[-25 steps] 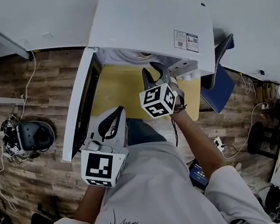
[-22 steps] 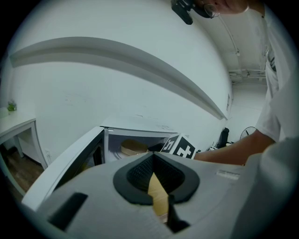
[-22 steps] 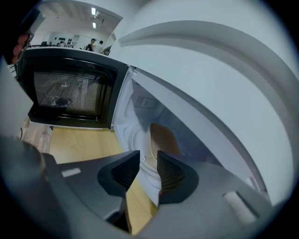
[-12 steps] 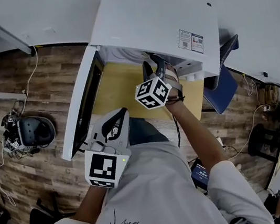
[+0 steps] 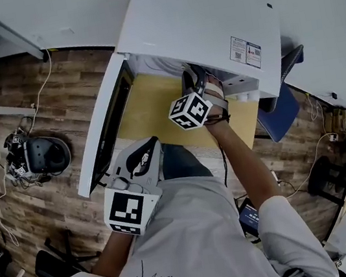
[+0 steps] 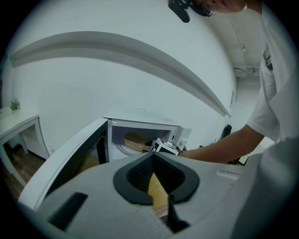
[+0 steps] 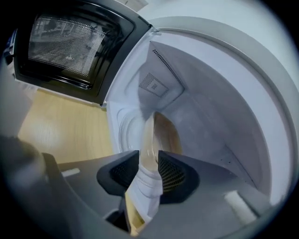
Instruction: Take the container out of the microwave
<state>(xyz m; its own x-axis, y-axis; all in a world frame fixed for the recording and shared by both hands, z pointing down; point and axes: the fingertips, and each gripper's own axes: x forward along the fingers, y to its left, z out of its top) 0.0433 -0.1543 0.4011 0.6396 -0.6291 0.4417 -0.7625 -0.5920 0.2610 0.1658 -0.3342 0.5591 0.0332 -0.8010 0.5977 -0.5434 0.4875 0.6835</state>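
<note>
The person is reaching the right gripper (image 7: 149, 163) into the big white microwave (image 5: 193, 26), which is sitting on the yellow wooden counter (image 5: 148, 109). Its door with the dark window (image 5: 104, 136) is hanging wide open on the left. The light brown container (image 7: 161, 133) is sitting inside the microwave, and its near edge is poking in between the right gripper's jaws. Those jaws have just been opening and are standing as wide apart as they go, so they are going around the edge and do not look to be squeezing it yet. The left gripper (image 5: 143, 151) is waiting nearer the person, beside the open door, with its jaws closed together and nothing in them. So this looks like the step of getting hold of the container, and the taking out is not yet done. Next, the right gripper probably needs to close firmly on the edge, then pull the container straight back out through the opening, keeping it level so it is not bumping the walls or tipping.
</note>
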